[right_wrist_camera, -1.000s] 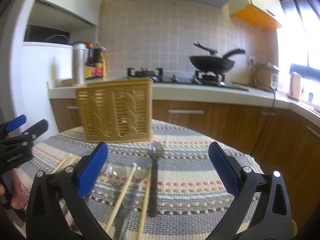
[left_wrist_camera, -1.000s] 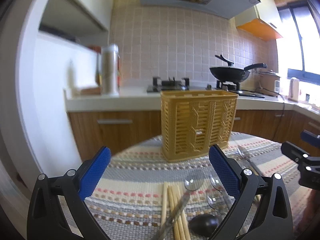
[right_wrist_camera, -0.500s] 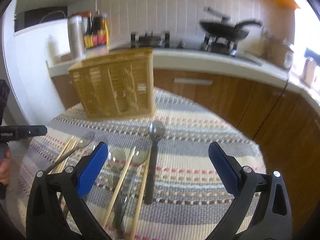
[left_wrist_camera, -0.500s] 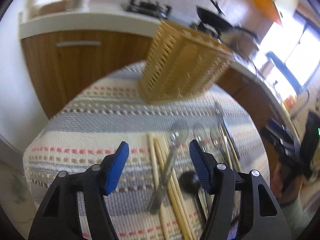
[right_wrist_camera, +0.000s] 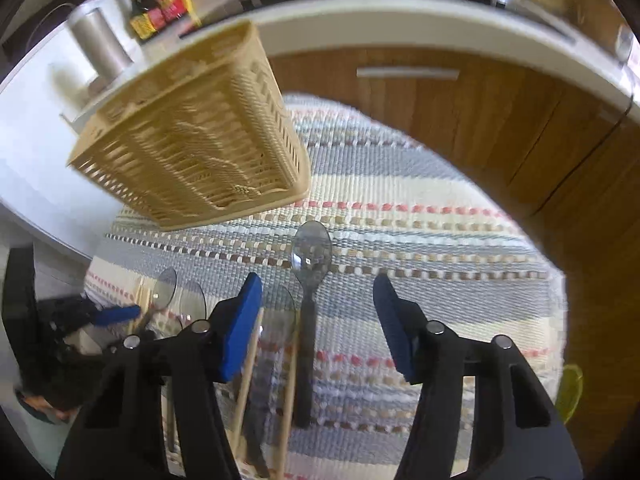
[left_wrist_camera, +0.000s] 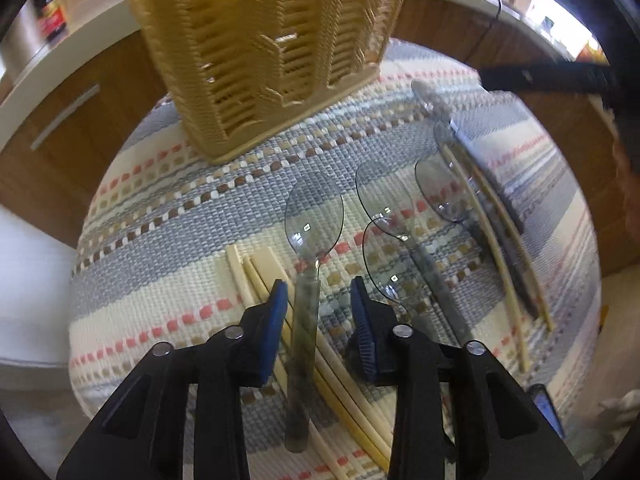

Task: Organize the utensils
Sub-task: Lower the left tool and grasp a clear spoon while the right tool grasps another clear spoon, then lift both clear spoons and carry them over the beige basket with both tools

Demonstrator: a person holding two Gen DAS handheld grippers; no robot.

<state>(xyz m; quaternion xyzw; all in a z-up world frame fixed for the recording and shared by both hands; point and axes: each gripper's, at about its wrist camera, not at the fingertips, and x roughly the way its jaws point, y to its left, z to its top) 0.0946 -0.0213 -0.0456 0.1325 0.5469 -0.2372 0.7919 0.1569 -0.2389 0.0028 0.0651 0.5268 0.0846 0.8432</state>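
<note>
Straddling a clear spoon's (left_wrist_camera: pixel 306 280) handle, left tool (left_wrist_camera: pixel 319 300) closing

A round table under a woven striped cloth (right_wrist_camera: pixel 420 216) of grey, cream and coral bands stands just before wooden base cabinets (right_wrist_camera: pixel 460 120) with slim metal handles (right_wrist_camera: pixel 407 73). Above the cabinets runs a pale countertop (right_wrist_camera: pixel 400 16); on it, toward its left end, sauce bottles (right_wrist_camera: pixel 160 12) stand beside a steel canister (right_wrist_camera: pixel 100 44). Strong daylight glares at the counter's right end.
</note>
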